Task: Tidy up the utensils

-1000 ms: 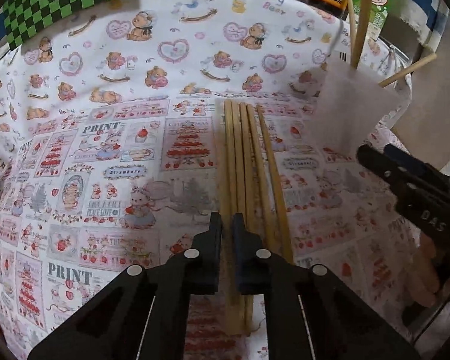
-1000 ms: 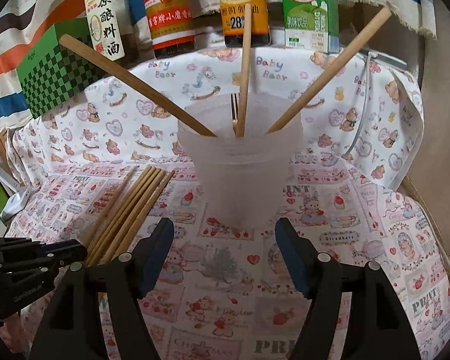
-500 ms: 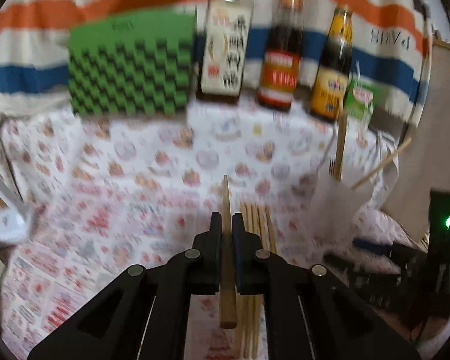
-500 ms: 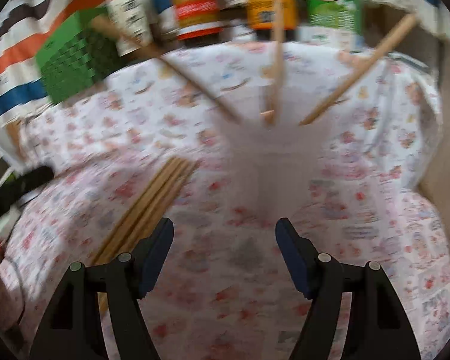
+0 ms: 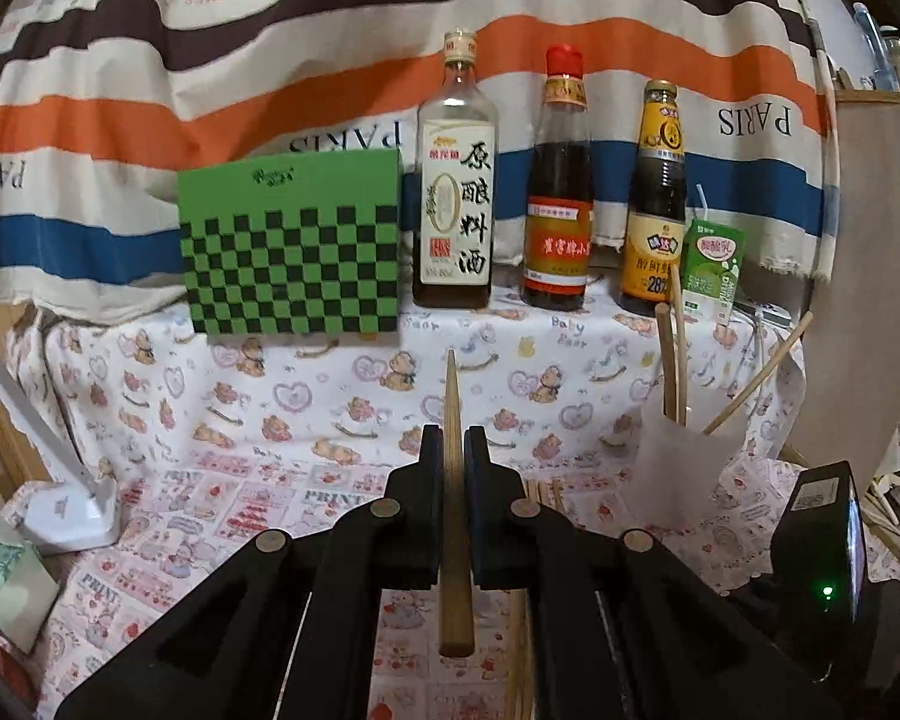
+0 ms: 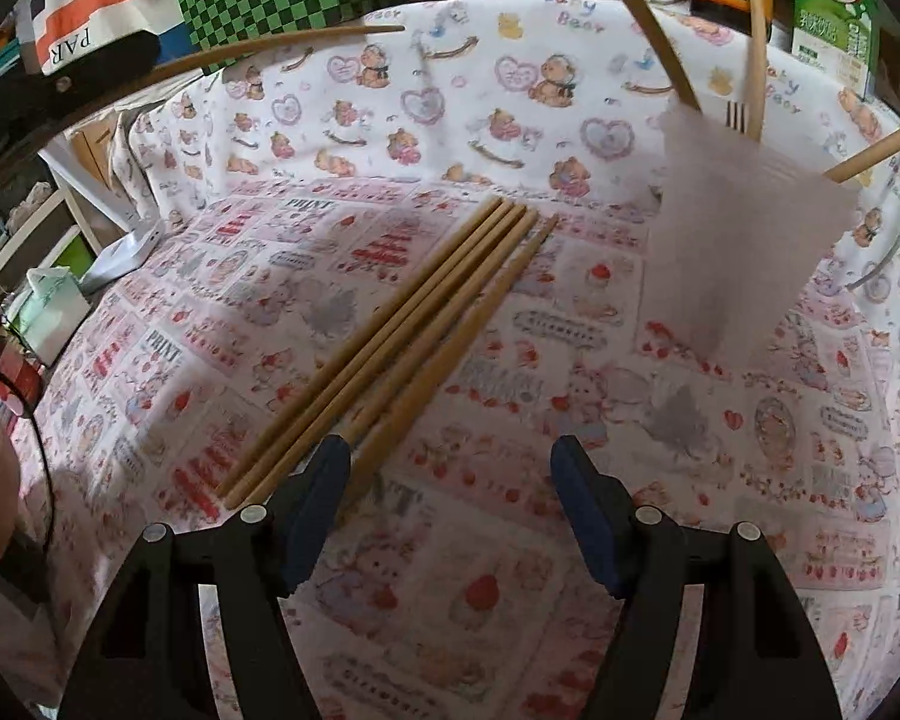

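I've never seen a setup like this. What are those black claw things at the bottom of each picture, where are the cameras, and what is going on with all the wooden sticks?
No robot here: a person holds a hand tool with two jaws in each hand, and a camera on each tool looks forward along them. In the left tool's view, the left gripper is shut on one chopstick, lifted off the cloth. In the right tool's view, the right gripper is open and empty above the loose chopsticks lying on the printed tablecloth. The frosted cup already holds a few sticks. Bottles and a green checkered box stand behind.
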